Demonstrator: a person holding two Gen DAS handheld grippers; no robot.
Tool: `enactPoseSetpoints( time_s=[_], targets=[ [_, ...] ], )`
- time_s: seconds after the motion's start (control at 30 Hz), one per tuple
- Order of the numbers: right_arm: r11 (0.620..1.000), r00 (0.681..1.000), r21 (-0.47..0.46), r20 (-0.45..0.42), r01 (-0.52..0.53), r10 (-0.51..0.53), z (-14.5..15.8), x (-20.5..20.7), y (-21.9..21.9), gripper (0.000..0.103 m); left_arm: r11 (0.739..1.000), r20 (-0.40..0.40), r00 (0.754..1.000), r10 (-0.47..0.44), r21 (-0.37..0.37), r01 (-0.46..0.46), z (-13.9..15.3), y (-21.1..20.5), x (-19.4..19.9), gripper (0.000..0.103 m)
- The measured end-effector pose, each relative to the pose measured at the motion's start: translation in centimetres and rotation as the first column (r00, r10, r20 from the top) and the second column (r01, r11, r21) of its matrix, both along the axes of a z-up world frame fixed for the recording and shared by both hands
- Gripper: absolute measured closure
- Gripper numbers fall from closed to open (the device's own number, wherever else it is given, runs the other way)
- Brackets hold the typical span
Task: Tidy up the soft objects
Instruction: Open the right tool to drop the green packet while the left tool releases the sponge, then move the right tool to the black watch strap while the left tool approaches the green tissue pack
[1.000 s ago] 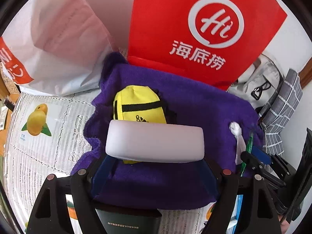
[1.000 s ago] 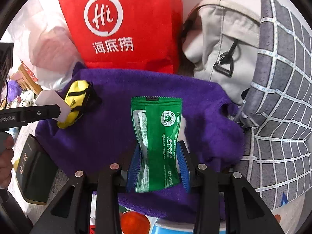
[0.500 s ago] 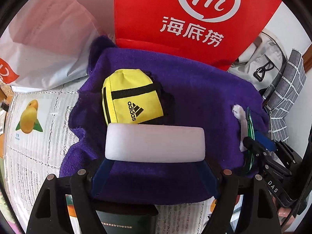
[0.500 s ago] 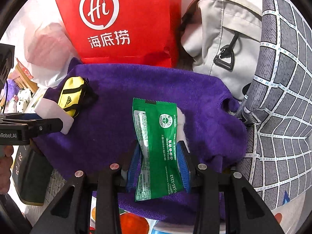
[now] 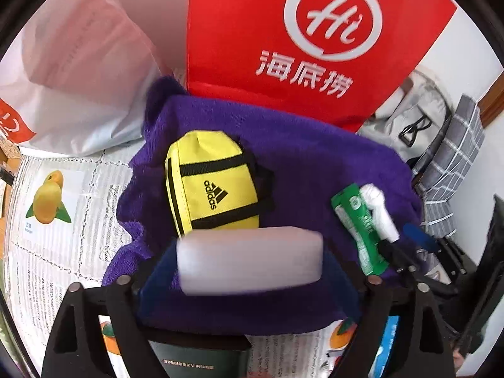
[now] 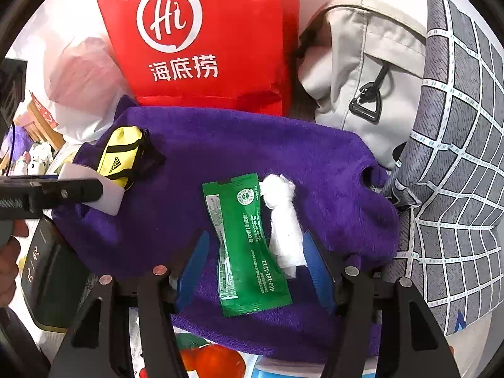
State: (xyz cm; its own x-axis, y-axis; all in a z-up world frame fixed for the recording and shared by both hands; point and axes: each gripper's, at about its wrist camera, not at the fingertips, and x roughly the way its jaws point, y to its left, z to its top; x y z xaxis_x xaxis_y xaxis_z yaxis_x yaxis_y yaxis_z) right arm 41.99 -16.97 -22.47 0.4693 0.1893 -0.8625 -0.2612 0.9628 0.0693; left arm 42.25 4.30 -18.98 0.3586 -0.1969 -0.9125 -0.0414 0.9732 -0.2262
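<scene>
Right tool (image 6: 255, 271): my jaws opening; green sachet (image 6: 249, 245) released, lying free between them on purple towel (image 6: 315, 157).
Left tool (image 5: 250, 271): opening too; white foam block (image 5: 249, 260) dropping by yellow pouch (image 5: 214, 186).
Meaning: both items delivered.

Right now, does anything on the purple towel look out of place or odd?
Yes. Beside the green foil sachet on the purple towel lies a crumpled white tissue, looking like litter. The towel's near-left edge is bunched and wavy, not flat.

bright, even daylight with soft shadows; heavy fisheye bending and black corners, the white foam block (image 5: 250, 260) motion-blurred.
</scene>
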Motion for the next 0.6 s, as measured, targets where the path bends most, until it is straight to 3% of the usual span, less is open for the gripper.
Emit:
enactPoseSetpoints(
  time_s=[0.4,0.5,0.6],
  targets=[
    [0.999,0.997,0.005,0.073,0.032,-0.032,2.4,-1.1,0.2,0.040,0.999,0.054,0.998,-0.032,-0.017,0.033,1.5,0.1,-0.6,0.011],
    [0.997,0.993,0.034,0.099,0.068,-0.071,3.4,-1.5,0.0,0.033,0.999,0.075,0.996,-0.045,-0.008,0.046,2.1,-0.3,-0.9,0.011],
    [0.996,0.989,0.048,0.128,0.074,-0.080,4.5,-2.2,0.2,0.033,0.998,0.098,0.993,-0.067,0.000,0.067,3.0,-1.0,-1.3,0.011]
  ],
)
